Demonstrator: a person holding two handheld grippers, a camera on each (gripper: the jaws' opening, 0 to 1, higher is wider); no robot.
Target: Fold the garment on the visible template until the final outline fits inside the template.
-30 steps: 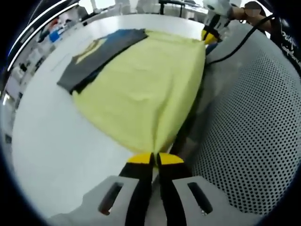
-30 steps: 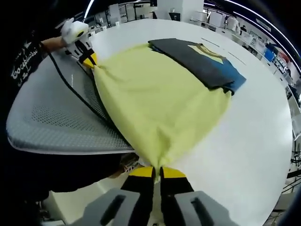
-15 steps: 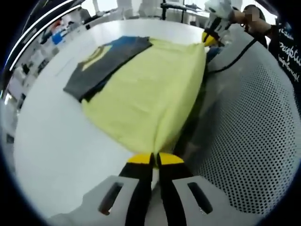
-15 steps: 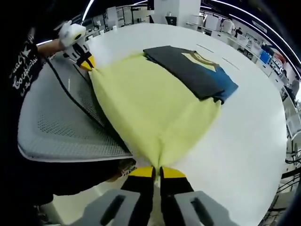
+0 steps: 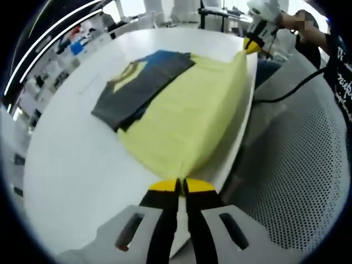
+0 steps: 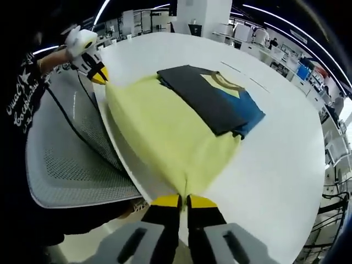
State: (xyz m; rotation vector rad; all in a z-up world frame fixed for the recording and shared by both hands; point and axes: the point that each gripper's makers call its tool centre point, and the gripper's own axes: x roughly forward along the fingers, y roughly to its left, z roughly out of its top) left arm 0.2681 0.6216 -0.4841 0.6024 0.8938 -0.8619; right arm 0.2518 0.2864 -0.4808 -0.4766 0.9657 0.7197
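A pale yellow garment lies stretched along the near edge of a white table. My left gripper is shut on one corner of it. My right gripper is shut on the other corner of the yellow garment. Each gripper appears far off in the other's view: the right gripper at the top right, the left gripper at the top left. I see no template outline.
A folded dark grey shirt with blue and a yellow collar lies on the table beside the yellow garment, also seen as the folded shirt. A grey perforated chair stands at the table's edge. A black cable runs across the chair.
Both grippers have carried the yellow garment's held edge up and inward over the table. It now lies narrower, and its edge no longer hangs over the chair.
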